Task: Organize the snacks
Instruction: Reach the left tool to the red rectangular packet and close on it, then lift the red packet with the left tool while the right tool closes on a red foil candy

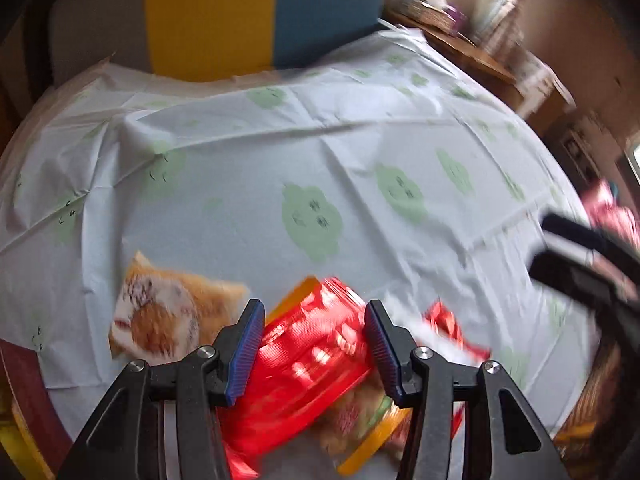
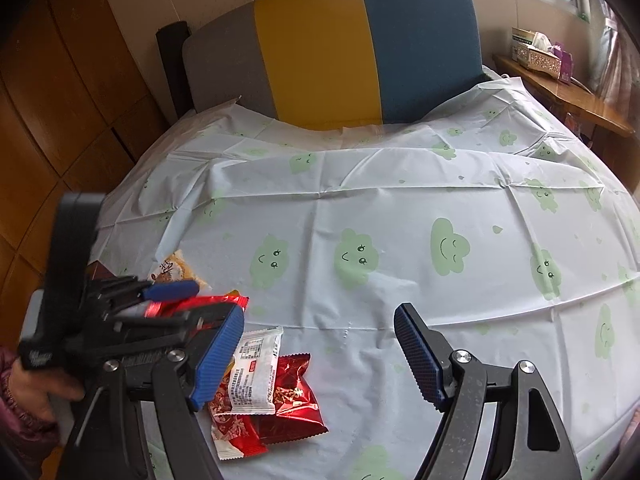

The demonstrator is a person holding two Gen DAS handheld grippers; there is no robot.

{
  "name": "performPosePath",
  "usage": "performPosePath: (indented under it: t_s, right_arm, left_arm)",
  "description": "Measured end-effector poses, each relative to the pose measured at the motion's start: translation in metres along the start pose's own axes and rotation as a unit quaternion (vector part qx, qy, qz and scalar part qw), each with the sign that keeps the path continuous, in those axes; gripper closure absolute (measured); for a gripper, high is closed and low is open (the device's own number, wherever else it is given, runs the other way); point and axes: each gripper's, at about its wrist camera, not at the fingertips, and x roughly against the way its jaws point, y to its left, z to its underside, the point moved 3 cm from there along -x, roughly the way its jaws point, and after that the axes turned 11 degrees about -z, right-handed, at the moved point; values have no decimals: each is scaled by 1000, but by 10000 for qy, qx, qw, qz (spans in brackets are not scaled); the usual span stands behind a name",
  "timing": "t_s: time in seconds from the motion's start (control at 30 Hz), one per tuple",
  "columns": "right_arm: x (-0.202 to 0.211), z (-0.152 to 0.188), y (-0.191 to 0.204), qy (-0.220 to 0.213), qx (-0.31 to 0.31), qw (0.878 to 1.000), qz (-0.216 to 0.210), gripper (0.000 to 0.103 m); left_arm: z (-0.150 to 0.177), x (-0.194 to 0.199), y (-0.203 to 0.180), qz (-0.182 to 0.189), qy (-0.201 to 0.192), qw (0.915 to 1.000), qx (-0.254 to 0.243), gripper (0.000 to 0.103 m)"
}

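My left gripper (image 1: 316,344) is shut on a shiny red snack packet (image 1: 312,356) and holds it over the pile; it also shows in the right wrist view (image 2: 192,296) with the red packet (image 2: 200,304) between its blue pads. An orange bread packet (image 1: 160,316) lies to its left on the cloth. Under it lie a yellow-edged packet (image 1: 368,436) and a red-and-white packet (image 1: 448,328). My right gripper (image 2: 320,356) is open and empty above the cloth. Beside its left finger lie a white packet (image 2: 256,372) and a dark red foil packet (image 2: 292,400).
A white cloth with green clouds (image 2: 400,216) covers the surface. A grey, yellow and blue headboard (image 2: 332,52) stands behind it. A wooden shelf with boxes (image 2: 552,80) is at the far right. Wooden panels (image 2: 60,100) line the left.
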Motion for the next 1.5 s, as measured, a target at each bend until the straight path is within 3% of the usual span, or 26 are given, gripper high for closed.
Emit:
performPosePath:
  t_s: [0.13,0.33,0.53,0.63,0.73,0.8,0.97,1.03,1.07,1.43,1.5]
  right_arm:
    - [0,2,0,8,45,10000,84,25]
    - [0,3,-3,22,43,9998,173,25]
    - [0,6,0,64,139,9996,227,24]
    - [0,5,-2,56,117,9996,234,20]
    - [1,5,-4,53,63,9998,208,20]
    - [1,5,-4,60,43,9998,198,20]
    - [1,2,-6,31,-26,9999,134,20]
    - [1,2,-8,25,-100,9999,101,20]
    - [1,2,-9,21,-133,9999,83,20]
    - [-6,8,4,175,150,9997,-114,22]
    - [-9,11,11,260,306,9990,-170,32]
  left_arm:
    - [35,24,-5,351,-87,9993,-34,51]
    - [67,56,3,566,-276,9980,83,50]
    - [77,57,-1,48,-280,9978,-601,41]
    - [82,53,-10,6,-280,9945,-1012,29]
    - [84,44,-21,-251,-309,9872,-1542,27]
    - [83,37,-21,-340,-243,9856,-1641,27]
    - [77,23,-14,-175,-132,9894,-1435,29]
    - [78,25,-13,-96,-130,9906,-1361,55]
    - [80,28,-13,-109,-166,9912,-1312,60]
    - [127,61,-8,-137,-202,9997,-96,62]
    - [138,65,-8,-189,-212,9996,20,62]
